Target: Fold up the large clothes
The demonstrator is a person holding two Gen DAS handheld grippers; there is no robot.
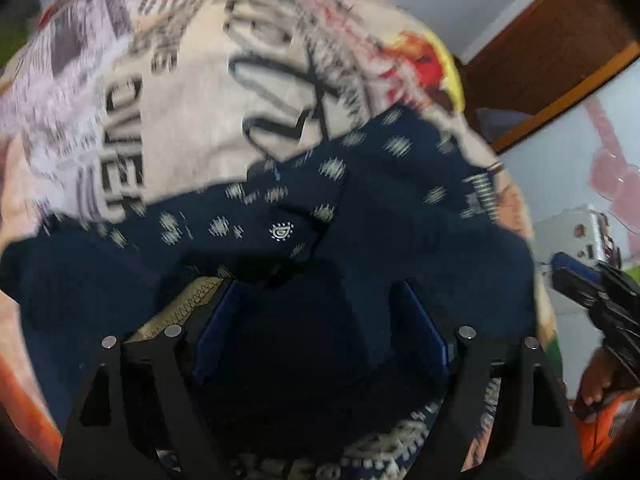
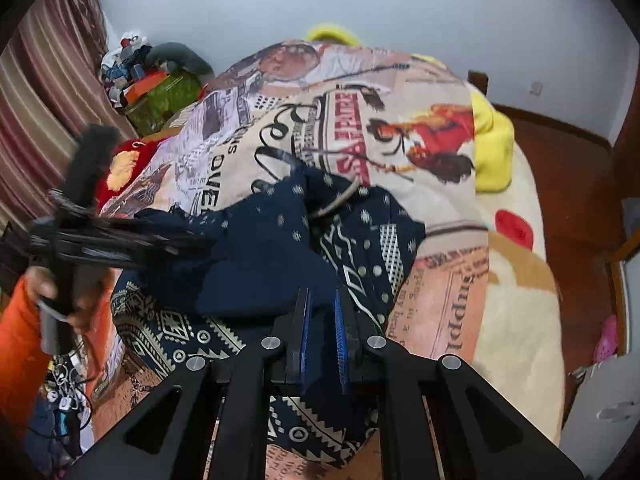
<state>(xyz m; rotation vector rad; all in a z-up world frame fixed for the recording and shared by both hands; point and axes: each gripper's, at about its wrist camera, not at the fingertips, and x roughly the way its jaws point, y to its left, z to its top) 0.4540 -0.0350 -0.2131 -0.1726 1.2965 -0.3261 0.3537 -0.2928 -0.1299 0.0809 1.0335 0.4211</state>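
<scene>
Right wrist view: one navy patterned garment point(image 2: 264, 256) lies crumpled on the bed's printed blanket point(image 2: 400, 120), long axis running lower left to upper right. Right hand-held gripper point(image 2: 322, 320) is clamped on its near edge; left hand-held gripper point(image 1: 320, 320), jaws spread, hovers above it.
</scene>
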